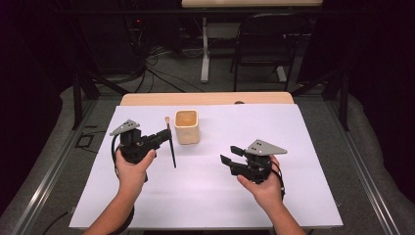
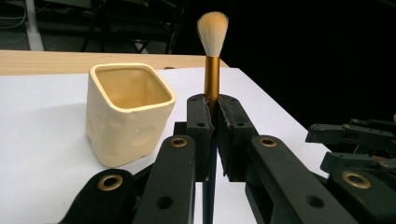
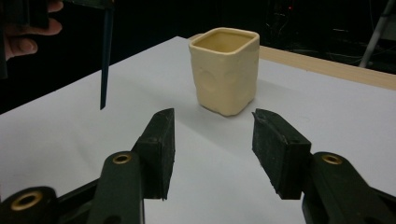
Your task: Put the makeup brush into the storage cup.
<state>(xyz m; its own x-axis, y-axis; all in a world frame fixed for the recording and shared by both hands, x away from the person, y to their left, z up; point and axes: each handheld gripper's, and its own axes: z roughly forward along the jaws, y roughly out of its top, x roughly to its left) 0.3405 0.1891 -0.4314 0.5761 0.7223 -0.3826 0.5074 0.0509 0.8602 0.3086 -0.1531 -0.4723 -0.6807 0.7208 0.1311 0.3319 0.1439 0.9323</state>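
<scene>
A black folding chair (image 1: 266,44) stood beyond the wooden table (image 1: 205,99), beside a white desk leg (image 1: 205,49), while loose cables (image 1: 156,68) lay across the grey floor (image 1: 171,78) behind.

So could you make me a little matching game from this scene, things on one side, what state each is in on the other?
Things:
1. brush
2. cup
3. left gripper
4. right gripper

States:
A. jaws apart, holding nothing
B. standing empty on the white sheet
C. clamped on a handle
D. held upright, bristles up

Pairs: 1-D, 2-B, 3-C, 4-A
</scene>
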